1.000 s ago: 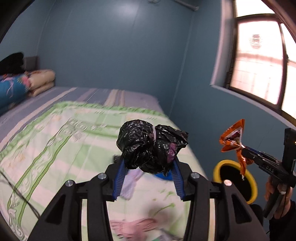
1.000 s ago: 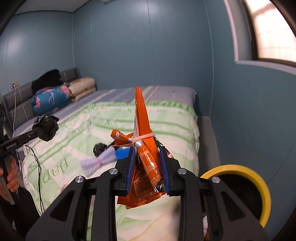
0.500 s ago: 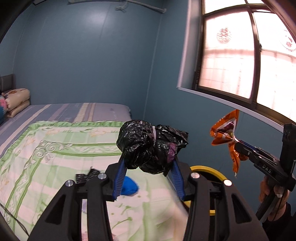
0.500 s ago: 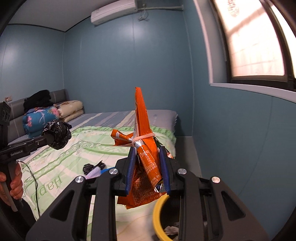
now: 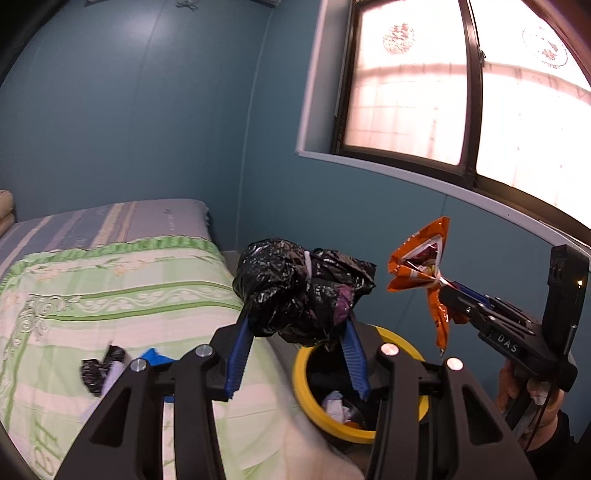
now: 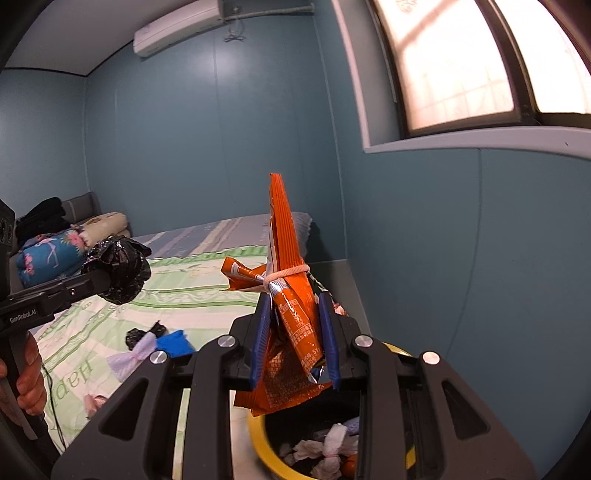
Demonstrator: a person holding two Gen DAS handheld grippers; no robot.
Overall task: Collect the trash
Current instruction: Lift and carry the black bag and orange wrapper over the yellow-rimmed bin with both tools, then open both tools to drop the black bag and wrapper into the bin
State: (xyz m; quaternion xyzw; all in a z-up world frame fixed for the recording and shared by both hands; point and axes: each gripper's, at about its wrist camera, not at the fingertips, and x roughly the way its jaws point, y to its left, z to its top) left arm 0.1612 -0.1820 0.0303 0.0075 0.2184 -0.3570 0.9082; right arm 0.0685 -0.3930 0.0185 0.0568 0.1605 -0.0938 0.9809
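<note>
Counted: two claws, one black bag bundle, one orange wrapper bundle, one yellow-rimmed bin, one bed

We see teal-blue walls around a bed under a green-and-white patterned quilt, folded bedding piled by its grey headboard, a white air conditioner up near the ceiling, and a dark-framed window — its frosted panes glowing pinkish-white.
</note>
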